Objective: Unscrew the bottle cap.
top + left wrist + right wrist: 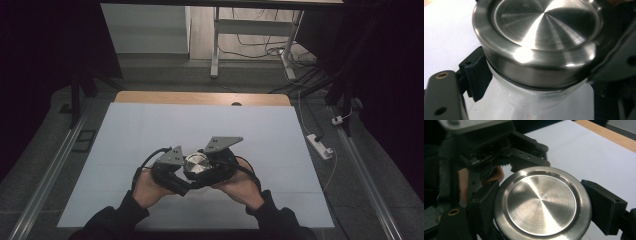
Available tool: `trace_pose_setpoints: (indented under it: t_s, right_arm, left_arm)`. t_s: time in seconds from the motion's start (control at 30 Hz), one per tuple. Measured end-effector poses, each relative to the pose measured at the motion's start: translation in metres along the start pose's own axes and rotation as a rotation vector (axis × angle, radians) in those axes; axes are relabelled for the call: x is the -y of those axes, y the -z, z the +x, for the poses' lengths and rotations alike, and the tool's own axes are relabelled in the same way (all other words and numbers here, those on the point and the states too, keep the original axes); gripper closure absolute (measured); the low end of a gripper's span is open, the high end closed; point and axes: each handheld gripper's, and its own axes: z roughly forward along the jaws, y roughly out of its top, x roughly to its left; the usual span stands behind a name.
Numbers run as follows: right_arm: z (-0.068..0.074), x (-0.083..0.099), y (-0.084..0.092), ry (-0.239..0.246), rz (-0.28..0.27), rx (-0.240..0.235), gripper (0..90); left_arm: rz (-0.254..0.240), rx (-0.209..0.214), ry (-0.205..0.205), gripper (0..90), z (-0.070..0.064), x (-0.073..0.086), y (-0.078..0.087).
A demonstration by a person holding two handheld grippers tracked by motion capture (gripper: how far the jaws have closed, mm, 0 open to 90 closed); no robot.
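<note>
Gripping a glass jar [531, 100] below its lid with the left tool [176, 172], the black pads [476, 75] pressing against the clear wall just under the metal rim, narrow and tight around it. Clamping the round steel lid [541, 203] of that same jar with the right tool [212, 167], one black pad [482, 197] lying against the lid's left edge and the other against its right edge in the right gripper view. Holding the jar between both tools, just ahead of the two hands [150, 187] and over the near middle part of the white table [250, 130]. Showing, in the high view, the shiny lid [197, 164] facing up between the two grey plates on top of the tools. Meeting closely around the jar, left tool lower on the glass, right tool higher on the lid, bodies almost touching. Lying beyond the tools, the wooden edge of the table [200, 97] at its far side.
</note>
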Motion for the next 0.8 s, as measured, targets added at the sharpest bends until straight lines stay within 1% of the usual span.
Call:
trace_pose_setpoints:
  t_s: [0.1,0.13,0.17,0.27,0.33,0.37,0.4,0.43,0.47,0.53,0.57,0.63,0.7,0.73,0.77,0.8]
  right_arm:
    - [-0.003,0.0,0.002,0.022,-0.002,-0.056,18.5]
    - [-0.006,0.0,0.003,0.031,-0.004,-0.103,18.6]
    - [-0.006,0.0,0.003,0.031,-0.004,-0.103,18.6]
    - [-0.01,0.0,0.004,0.045,-0.005,-0.192,18.5]
    - [-0.014,0.0,0.004,0.07,-0.001,-0.26,18.5]
    - [-0.016,0.002,0.005,0.086,-0.007,-0.292,18.4]
    - [-0.017,0.003,0.005,0.094,-0.009,-0.314,18.2]
    - [-0.019,0.003,0.005,0.091,-0.013,-0.325,17.8]
    - [-0.02,0.004,0.005,0.089,-0.024,-0.318,16.6]
    - [-0.021,0.003,0.007,0.07,-0.03,-0.24,10.5]
    - [-0.021,0.001,0.008,0.063,-0.033,-0.198,9.1]
    - [-0.02,-0.001,0.011,0.033,-0.035,-0.124,8.1]
    - [-0.017,-0.003,0.012,0.025,-0.034,-0.047,8.4]
    - [-0.015,-0.003,0.012,0.02,-0.032,-0.02,9.1]
    - [-0.014,-0.003,0.011,0.014,-0.034,-0.006,9.7]
    - [-0.013,-0.004,0.01,0.007,-0.04,-0.005,10.2]
  left_arm:
    - [-0.005,0.048,-0.013,16.2,0.002,0.0,0.002]
    - [-0.01,0.066,-0.017,16.2,0.003,0.001,0.002]
    - [-0.015,0.086,-0.021,16.2,0.004,0.001,0.003]
    - [-0.026,0.15,-0.04,16.2,0.005,0.002,0.003]
    - [-0.03,0.184,-0.059,16.2,0.005,0.003,0.002]
    - [-0.031,0.191,-0.067,16.2,0.004,0.003,0.002]
    - [-0.029,0.187,-0.067,16.2,0.004,0.002,0.002]
    - [-0.028,0.173,-0.062,16.2,0.004,0.002,0.002]
    - [-0.031,0.153,-0.052,16.2,0.004,0.002,0.002]
    - [-0.033,0.099,-0.029,16.2,0.007,0.002,0.005]
    - [-0.037,0.068,-0.014,16.2,0.008,0.002,0.007]
    - [-0.038,0.004,0.015,16.2,0.01,0.003,0.01]
    - [-0.042,-0.035,0.039,16.2,0.012,0.004,0.012]
    - [-0.043,-0.044,0.051,16.2,0.013,0.004,0.012]
    - [-0.041,-0.05,0.053,16.2,0.013,0.005,0.012]
    - [-0.04,-0.053,0.054,16.2,0.012,0.005,0.012]
